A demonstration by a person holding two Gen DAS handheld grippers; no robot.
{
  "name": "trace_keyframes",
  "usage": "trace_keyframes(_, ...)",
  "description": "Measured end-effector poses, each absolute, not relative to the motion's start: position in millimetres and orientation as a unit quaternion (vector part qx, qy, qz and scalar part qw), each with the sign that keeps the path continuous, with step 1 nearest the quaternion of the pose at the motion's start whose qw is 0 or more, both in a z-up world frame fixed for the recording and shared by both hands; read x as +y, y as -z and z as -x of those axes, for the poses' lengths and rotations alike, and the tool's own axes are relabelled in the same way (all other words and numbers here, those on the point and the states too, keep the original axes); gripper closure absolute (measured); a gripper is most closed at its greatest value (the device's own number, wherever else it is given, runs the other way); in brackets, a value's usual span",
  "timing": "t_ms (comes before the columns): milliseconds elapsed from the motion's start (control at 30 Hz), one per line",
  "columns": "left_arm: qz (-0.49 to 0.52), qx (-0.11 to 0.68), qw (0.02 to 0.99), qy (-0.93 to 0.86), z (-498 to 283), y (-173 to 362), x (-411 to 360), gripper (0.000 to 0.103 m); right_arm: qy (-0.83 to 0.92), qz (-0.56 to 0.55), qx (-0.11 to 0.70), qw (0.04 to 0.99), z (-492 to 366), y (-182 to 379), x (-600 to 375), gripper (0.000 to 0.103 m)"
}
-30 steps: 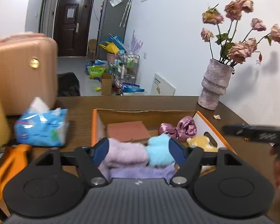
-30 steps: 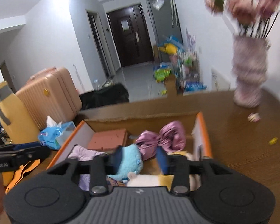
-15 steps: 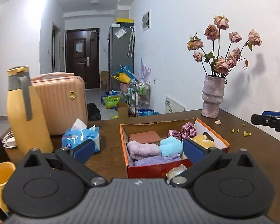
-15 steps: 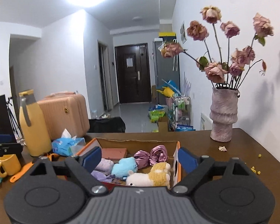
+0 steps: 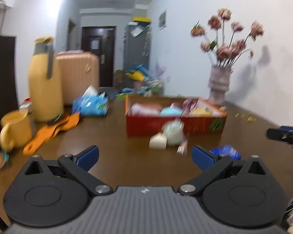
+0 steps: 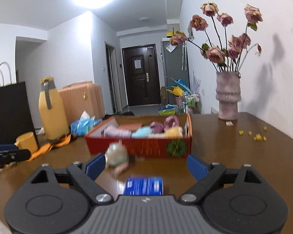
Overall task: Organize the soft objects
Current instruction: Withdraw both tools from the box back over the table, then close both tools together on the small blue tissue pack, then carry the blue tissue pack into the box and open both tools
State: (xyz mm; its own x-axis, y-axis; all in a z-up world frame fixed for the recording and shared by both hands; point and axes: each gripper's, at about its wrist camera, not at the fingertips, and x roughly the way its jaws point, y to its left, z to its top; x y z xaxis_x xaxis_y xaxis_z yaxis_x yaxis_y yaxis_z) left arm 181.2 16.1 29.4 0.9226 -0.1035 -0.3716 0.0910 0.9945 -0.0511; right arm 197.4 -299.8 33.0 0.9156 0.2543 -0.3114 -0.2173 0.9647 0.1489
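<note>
Toward the far edge of the table (image 6: 234, 156) sits the red box (image 6: 140, 148), and it's stuffed with soft stuff: a purple bundle (image 6: 117, 131), a light blue plush (image 6: 141, 132), a shiny pink bow (image 6: 166, 123) and something yellow (image 6: 174, 131). Just in front of the box, on the bare wood, a pale green fuzzy ball (image 6: 116, 154) lies loose, kinda blurry, with a small cream piece (image 5: 158, 141) right beside it. A blue packet (image 6: 143, 185) lies closer to the near edge. The left gripper (image 5: 144, 157) is spread wide with nothing between its jaws, and the right gripper (image 6: 146, 166) is released too, jaws just been opening, only the table and the blue packet showing in the gap. Over by the left edge: a yellow jug (image 6: 50, 109), yellow mug (image 6: 27, 142), orange cloth (image 5: 52, 128) and tissue pack (image 6: 84, 126). A vase of dried roses (image 6: 227, 95) stands at the far right corner.
</note>
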Motion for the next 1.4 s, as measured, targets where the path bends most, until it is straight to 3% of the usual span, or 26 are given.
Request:
trace_keyframes(167,0.025,0.254,0.965,0.063,-178.8,3.3,5.7,0.0,-0.12,-0.077,0.205,0.968,-179.0,-0.6,-304.4,0.013)
trace_keyframes(367,0.041,0.262,0.963,0.057,-197.8,3.4,2.1,0.0,-0.116,-0.086,0.216,0.966,-187.7,10.2,-310.4,0.016)
trace_keyframes(600,0.034,0.288,0.954,0.077,-231.2,8.9,-23.7,0.0,-0.12,-0.11,0.243,0.956,-220.2,21.3,-317.6,0.037)
trace_keyframes(733,0.05,0.307,0.944,0.111,-255.1,6.0,-47.2,0.006,-0.134,-0.132,0.248,0.95,-245.0,22.9,-322.0,0.045)
trace_keyframes(800,0.046,0.31,0.941,0.125,-268.8,5.8,-64.2,0.014,-0.136,-0.141,0.25,0.948,-260.7,22.8,-323.6,0.051)
trace_keyframes(867,0.042,0.312,0.94,0.131,-279.8,6.7,-77.4,0.031,-0.144,-0.147,0.255,0.945,-274.8,22.5,-324.2,0.059)
trace_keyframes(1033,0.093,0.346,0.919,0.162,-311.0,11.4,-91.9,0.046,-0.164,-0.155,0.27,0.936,-303.3,29.3,-323.6,0.067)
trace_keyframes(1167,0.104,0.367,0.907,0.178,-325.6,19.4,-98.9,0.073,-0.181,-0.17,0.289,0.925,-317.4,39.6,-321.8,0.072)
trace_keyframes(1400,0.108,0.363,0.904,0.196,-326.9,26.1,-101.4,0.08,-0.191,-0.205,0.305,0.91,-328.2,49.9,-324.3,0.076)
